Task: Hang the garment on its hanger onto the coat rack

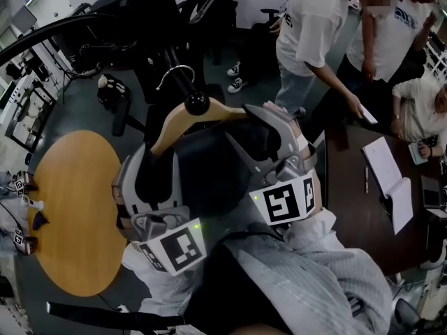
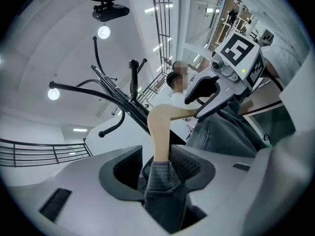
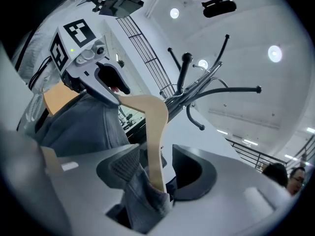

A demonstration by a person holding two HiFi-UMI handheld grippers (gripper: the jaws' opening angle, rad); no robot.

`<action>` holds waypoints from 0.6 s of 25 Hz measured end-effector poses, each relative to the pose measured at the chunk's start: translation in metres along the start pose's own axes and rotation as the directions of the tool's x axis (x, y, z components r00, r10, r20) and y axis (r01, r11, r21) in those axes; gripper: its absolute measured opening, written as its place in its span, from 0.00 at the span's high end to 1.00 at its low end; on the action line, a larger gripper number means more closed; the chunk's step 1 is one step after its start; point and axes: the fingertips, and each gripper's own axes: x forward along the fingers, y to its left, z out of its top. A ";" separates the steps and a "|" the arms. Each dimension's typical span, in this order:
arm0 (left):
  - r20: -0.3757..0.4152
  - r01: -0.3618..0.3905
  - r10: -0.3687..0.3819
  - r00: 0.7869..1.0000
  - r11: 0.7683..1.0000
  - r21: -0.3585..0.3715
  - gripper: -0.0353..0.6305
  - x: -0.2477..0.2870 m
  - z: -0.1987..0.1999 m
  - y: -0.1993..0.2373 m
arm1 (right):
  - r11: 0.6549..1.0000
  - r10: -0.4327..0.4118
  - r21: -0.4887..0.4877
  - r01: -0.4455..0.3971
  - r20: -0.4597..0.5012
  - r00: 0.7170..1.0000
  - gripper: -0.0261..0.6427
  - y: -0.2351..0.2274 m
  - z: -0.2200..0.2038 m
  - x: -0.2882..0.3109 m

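The left tongs (image 2: 157, 167) and the right tongs (image 3: 155, 170) are held side by side, pointing out flat toward the black coat rack (image 1: 162, 26) at 12 o'clock in the head view. Each one is at one end of the wooden hanger (image 1: 209, 110). Both tongs are wide open. One hanger arm, with a bit of the grey garment (image 2: 221, 134) wrapped on it, stands in the gap of each, and no pad squeezes it. The hanger's metal hook (image 1: 172, 73) is right by the rack's pole, but I cannot tell if it sits on a peg. A round orange tabletop (image 1: 70, 208) is at 9 o'clock. A dark tabletop (image 1: 349, 187) with an open notebook (image 1: 388, 181) is at 3 o'clock. People in white shirts (image 1: 314, 19) stand at 1 o'clock; the shirt print is too small to read.
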 end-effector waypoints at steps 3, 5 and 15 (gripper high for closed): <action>0.034 0.002 -0.001 0.999 0.999 -0.041 0.70 -0.014 0.009 0.003 | 0.998 -0.027 0.051 0.028 -0.003 1.000 0.70 -0.002 0.002 -0.013; 0.070 0.006 0.000 0.998 0.996 -0.084 0.70 -0.019 0.015 0.002 | 0.993 -0.061 0.099 0.060 0.006 0.998 0.70 -0.004 0.004 -0.021; 0.342 0.145 0.006 0.940 0.897 -0.416 0.70 -0.019 0.080 -0.026 | 0.814 -0.302 0.531 0.238 0.036 0.953 0.70 -0.032 -0.001 -0.067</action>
